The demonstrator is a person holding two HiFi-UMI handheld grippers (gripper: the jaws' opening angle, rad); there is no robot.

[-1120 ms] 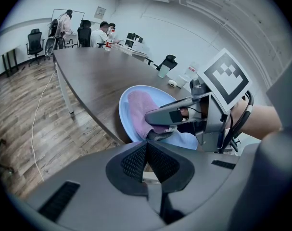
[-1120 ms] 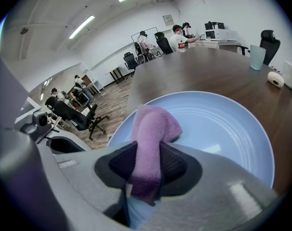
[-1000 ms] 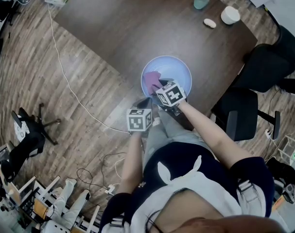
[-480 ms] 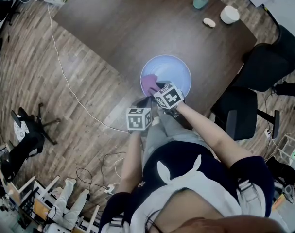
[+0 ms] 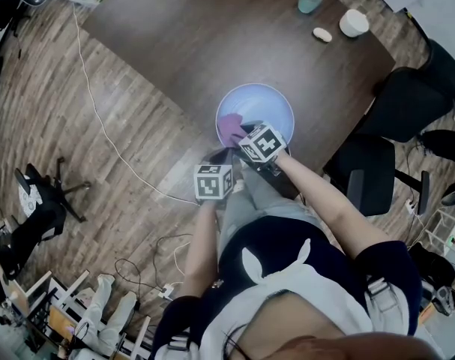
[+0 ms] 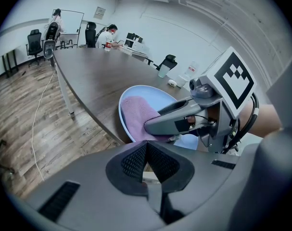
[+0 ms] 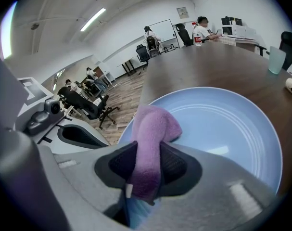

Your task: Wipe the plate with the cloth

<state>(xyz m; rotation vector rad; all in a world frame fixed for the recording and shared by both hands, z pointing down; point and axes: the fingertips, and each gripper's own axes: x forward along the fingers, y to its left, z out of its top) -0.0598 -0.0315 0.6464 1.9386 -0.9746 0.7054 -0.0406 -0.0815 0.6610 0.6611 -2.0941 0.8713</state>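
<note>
Right gripper (image 7: 146,163) barely shifted | clamps cloth (image 7: 153,128), long axis along jaws over plate (image 7: 225,129) | left gripper (image 6: 146,146) pinches rim

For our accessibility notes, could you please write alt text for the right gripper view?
The right claw grips a purple cloth, its free end on the near left of a pale blue plate. The plate sits on a dark wooden table.

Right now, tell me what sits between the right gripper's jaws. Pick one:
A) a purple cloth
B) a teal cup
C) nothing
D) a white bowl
A: the right gripper view shows the right gripper closed on the purple cloth, whose free end lies over the rim of the pale blue plate.
</note>
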